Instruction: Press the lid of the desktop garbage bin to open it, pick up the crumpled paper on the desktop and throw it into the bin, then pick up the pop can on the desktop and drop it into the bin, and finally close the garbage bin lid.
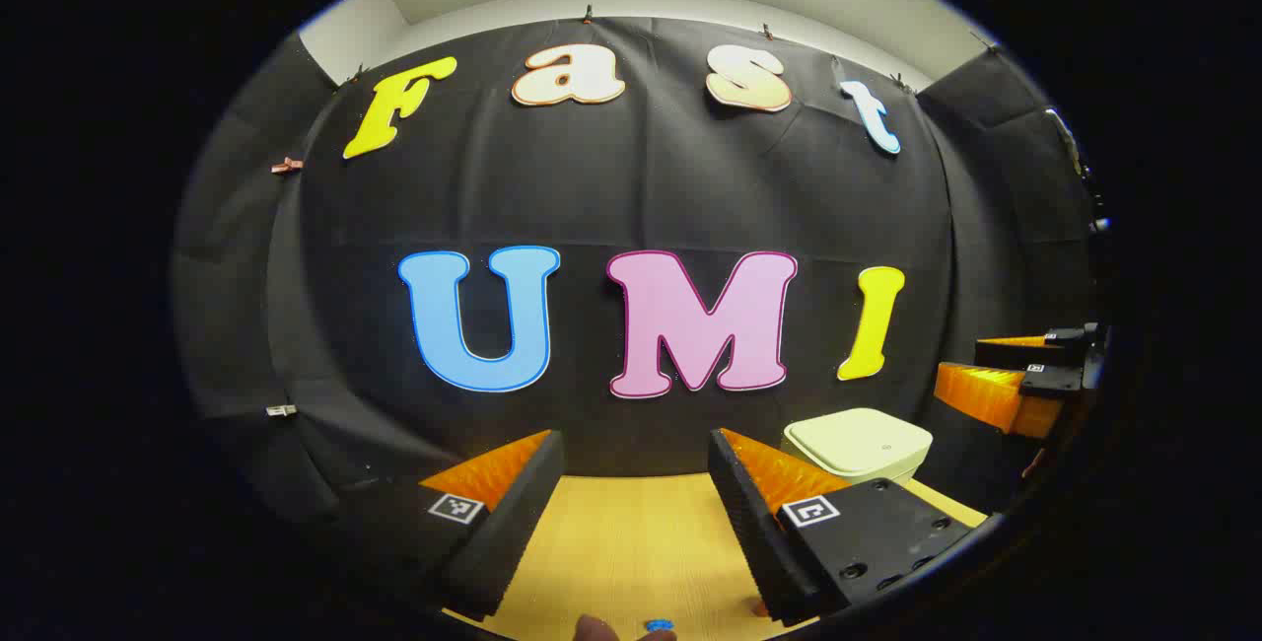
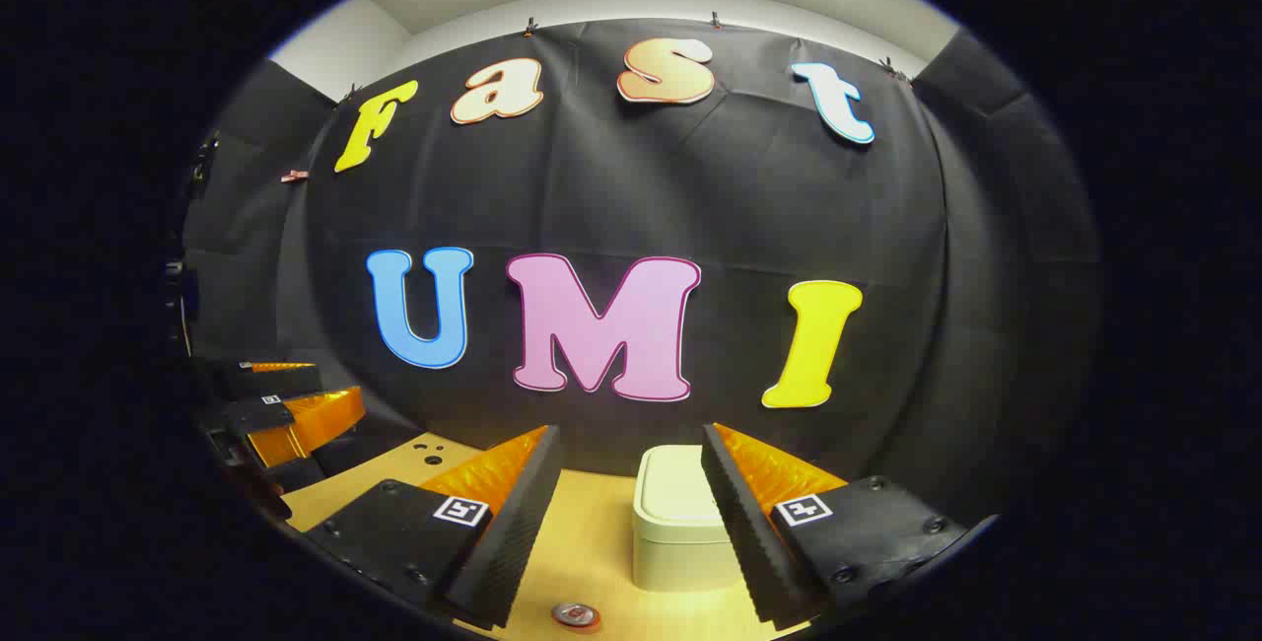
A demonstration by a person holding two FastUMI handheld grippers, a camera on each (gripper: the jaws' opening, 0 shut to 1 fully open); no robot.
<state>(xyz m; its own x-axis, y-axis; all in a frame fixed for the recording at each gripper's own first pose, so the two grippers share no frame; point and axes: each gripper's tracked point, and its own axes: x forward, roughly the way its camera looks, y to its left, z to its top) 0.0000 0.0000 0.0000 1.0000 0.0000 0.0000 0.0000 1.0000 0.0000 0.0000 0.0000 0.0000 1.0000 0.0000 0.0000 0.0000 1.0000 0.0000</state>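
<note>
Pale cream plastic marks my bin [image 2: 678, 523], and its lid [image 2: 675, 489] lies flat and shut on top, so I judge the task has barely begun: the lid is not yet pressed, and nothing has gone inside as far as I can see. All four steps look to be left.

My right tool [image 2: 626, 513] hangs above the wooden counter [image 2: 592, 547] with its fingers spread wide and nothing between them. In the right gripper view the bin stands just ahead, partly behind my right-hand finger [image 2: 735, 513], not touching it. At the bottom edge of that view the top of the pop can [image 2: 576, 613] shows, upright on the counter and nearer to me than the bin.

My left tool [image 1: 631, 513] is likewise spread wide and empty, over bare counter [image 1: 631, 542]. From the left gripper view the bin [image 1: 858, 444] sits off to the right, past my finger [image 1: 759, 513] and apart from it. My other tool [image 1: 1016, 380] shows farther right, also apart from the bin.

The crumpled paper I cannot place for certain; a small blue scrap [image 1: 659, 626] and a pale rounded thing [image 1: 595, 629] peek in at the bottom of the left gripper view, too cropped to name.

I judge the first move falls to the right tool, which faces the lid most directly.
</note>
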